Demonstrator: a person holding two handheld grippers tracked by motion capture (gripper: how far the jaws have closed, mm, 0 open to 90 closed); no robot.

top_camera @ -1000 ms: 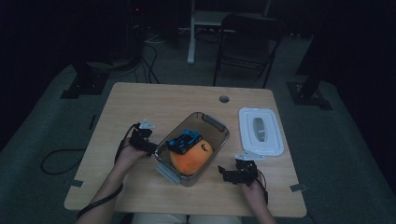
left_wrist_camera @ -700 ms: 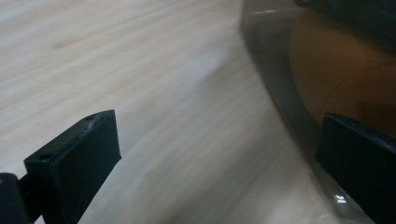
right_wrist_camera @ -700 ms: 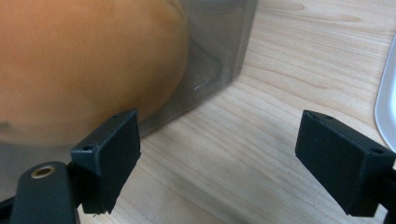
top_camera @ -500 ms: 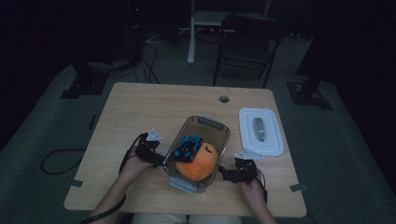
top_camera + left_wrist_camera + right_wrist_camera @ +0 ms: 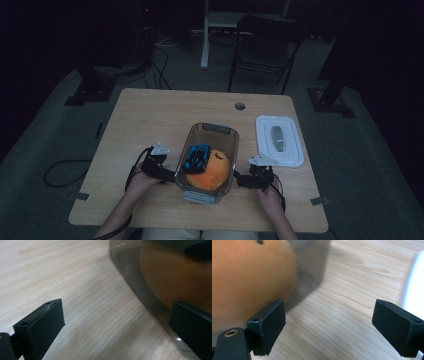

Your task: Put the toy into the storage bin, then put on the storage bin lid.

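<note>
A clear plastic container (image 5: 216, 128) stands mid-table, holding an orange round thing (image 5: 212, 175) and a blue toy car (image 5: 196, 157). My left gripper (image 5: 170, 176) sits at the container's left side near its front end, open. In the left gripper view the left gripper (image 5: 116, 312) has bare table between its jaws, its right jaw against the container wall (image 5: 135, 282), the orange thing (image 5: 170, 277) behind it. My right gripper (image 5: 240, 179) flanks the container's right side. In the right gripper view the right gripper (image 5: 328, 312) is open over bare wood beside the container wall (image 5: 312, 267).
A white lid (image 5: 279, 140) lies flat to the right of the container, its edge (image 5: 415, 287) close to my right jaw. The wooden table (image 5: 160, 115) has a cable hole (image 5: 240, 106) near its far edge. A chair (image 5: 265, 45) stands beyond the table.
The left gripper has come nearer and rightward to the container's side. The container has turned from a slant to nearly square with the table. The right gripper has edged in slightly.
</note>
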